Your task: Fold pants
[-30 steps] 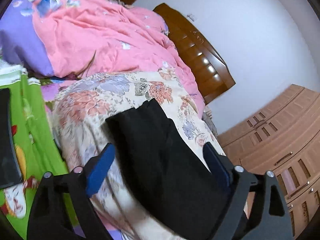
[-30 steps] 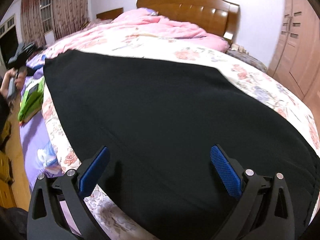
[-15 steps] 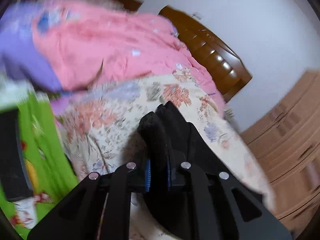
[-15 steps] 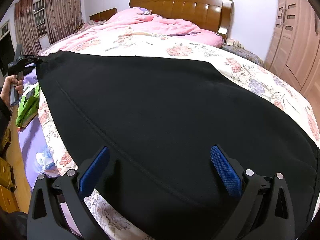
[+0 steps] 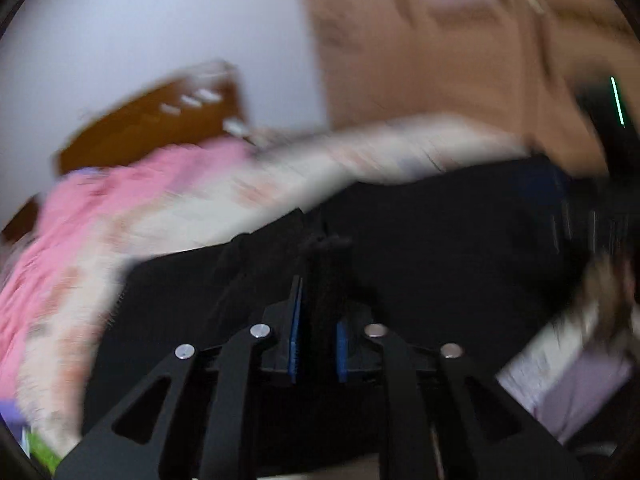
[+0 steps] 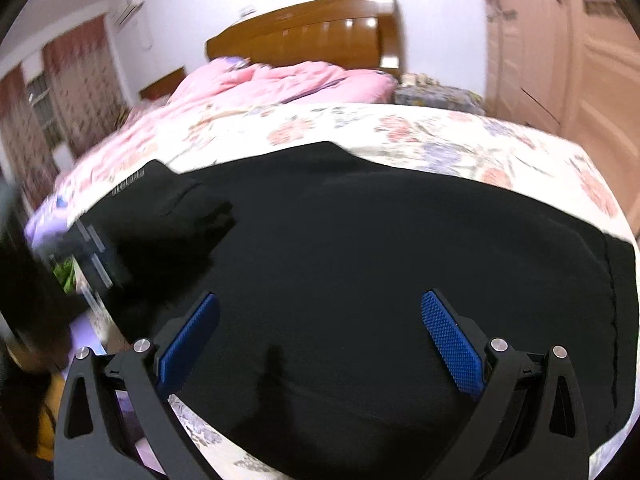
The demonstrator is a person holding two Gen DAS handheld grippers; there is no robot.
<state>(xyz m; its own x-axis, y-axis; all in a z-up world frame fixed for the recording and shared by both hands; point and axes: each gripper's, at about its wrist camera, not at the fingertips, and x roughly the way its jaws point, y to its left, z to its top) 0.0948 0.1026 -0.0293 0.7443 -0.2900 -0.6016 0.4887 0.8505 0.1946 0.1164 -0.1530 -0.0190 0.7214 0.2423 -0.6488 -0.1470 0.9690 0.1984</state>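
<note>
the pants (image 6: 360,240) are plain black, lying on a cream bedsheet (image 6: 440,136) printed with pink, red and lilac flowers, beside a pink quilt (image 6: 280,80) and a glossy orange-brown wooden headboard (image 6: 312,28). both the left gripper (image 5: 318,320) and the right gripper (image 6: 320,332) are black with blue textured pads, and silver rivets dot their arms. the wall is white, the wardrobe (image 6: 560,40) pale tan, the curtains (image 6: 76,88) dark red patterned.

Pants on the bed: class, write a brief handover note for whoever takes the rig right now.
Left claw: pinching an edge of the black pants, jaws easing open, fabric between the pads.
Right claw: open over the pants, holding nothing.
Pants: spread across the floral bedspread; one end lifted and doubled over at the left.
Done: first fold begun.
Left: lay that end flat, release, fold again, smooth.
</note>
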